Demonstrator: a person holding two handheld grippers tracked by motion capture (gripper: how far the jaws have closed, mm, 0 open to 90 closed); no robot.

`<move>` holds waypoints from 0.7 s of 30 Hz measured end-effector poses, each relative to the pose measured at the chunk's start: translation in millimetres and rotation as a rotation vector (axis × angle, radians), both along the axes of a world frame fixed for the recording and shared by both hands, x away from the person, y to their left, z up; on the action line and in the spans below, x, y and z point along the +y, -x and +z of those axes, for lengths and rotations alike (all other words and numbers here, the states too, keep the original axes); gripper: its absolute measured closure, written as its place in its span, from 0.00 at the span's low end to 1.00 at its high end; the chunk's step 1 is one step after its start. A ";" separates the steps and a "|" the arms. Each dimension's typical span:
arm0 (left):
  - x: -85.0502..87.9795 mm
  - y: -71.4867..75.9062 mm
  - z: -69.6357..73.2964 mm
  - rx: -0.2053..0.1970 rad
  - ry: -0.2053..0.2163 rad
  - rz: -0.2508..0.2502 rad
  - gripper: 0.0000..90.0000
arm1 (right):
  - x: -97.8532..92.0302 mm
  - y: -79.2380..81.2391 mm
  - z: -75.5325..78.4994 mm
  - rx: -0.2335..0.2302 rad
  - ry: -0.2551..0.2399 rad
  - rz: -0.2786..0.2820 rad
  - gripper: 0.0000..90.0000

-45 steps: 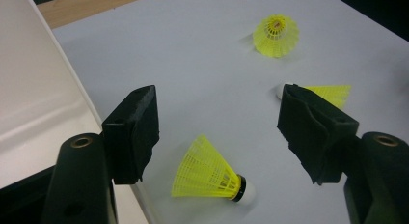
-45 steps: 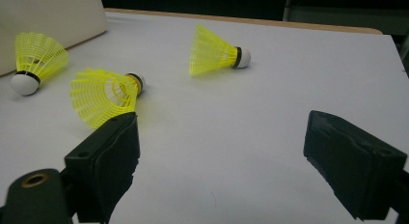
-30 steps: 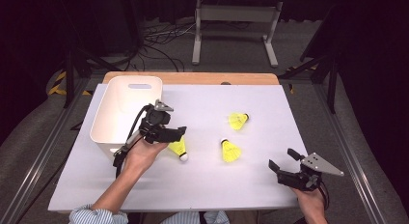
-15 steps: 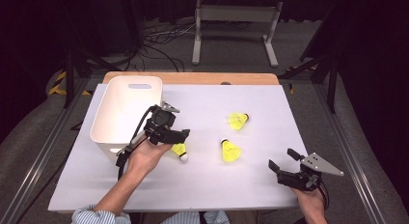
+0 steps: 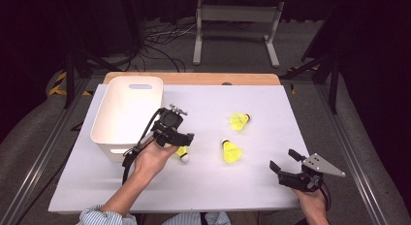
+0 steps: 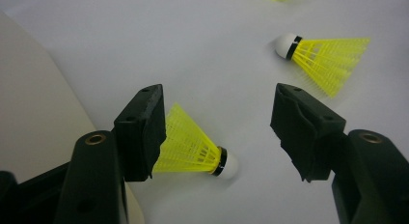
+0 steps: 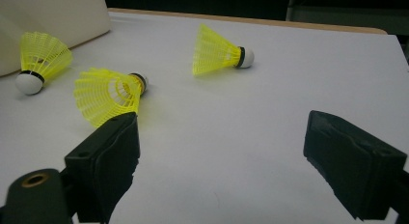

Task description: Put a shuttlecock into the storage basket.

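Yellow shuttlecock [image 6: 193,149] lies between the closing left hand-held gripper [image 6: 217,132] jaws, untouched.

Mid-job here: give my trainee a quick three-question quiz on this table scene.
1. How many yellow plastic shuttlecocks lie on the white table?
2. True or false: the left gripper is clamped on the nearest shuttlecock.
3. Which side of the table holds the white plastic bin: A person's left, B person's right?

Key:
1. Three.
2. False: its jaws have just been closing, the shuttlecock lies between them, but a gap remains on one side.
3. A.
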State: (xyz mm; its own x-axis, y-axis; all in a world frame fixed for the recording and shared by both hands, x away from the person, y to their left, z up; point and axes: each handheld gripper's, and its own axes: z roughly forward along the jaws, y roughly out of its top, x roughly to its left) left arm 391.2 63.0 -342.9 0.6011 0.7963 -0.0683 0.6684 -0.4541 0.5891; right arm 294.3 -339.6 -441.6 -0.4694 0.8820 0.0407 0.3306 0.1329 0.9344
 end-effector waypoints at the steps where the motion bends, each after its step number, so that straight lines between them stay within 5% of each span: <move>1: -1.0 -0.7 -1.2 0.008 -0.004 -0.002 0.42 | 0.0 0.0 0.0 0.000 0.000 0.000 0.15; 21: -8.8 -10.8 -18.5 0.076 -0.044 0.034 0.41 | 0.2 0.0 0.0 0.000 0.002 0.003 0.15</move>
State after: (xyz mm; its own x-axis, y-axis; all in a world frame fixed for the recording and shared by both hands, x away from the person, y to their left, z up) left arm 402.0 54.2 -361.4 0.5680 0.8194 -0.0767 0.7258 -0.4548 0.5160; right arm 294.3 -339.4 -441.6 -0.4722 0.8807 0.0389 0.3298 0.1356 0.9343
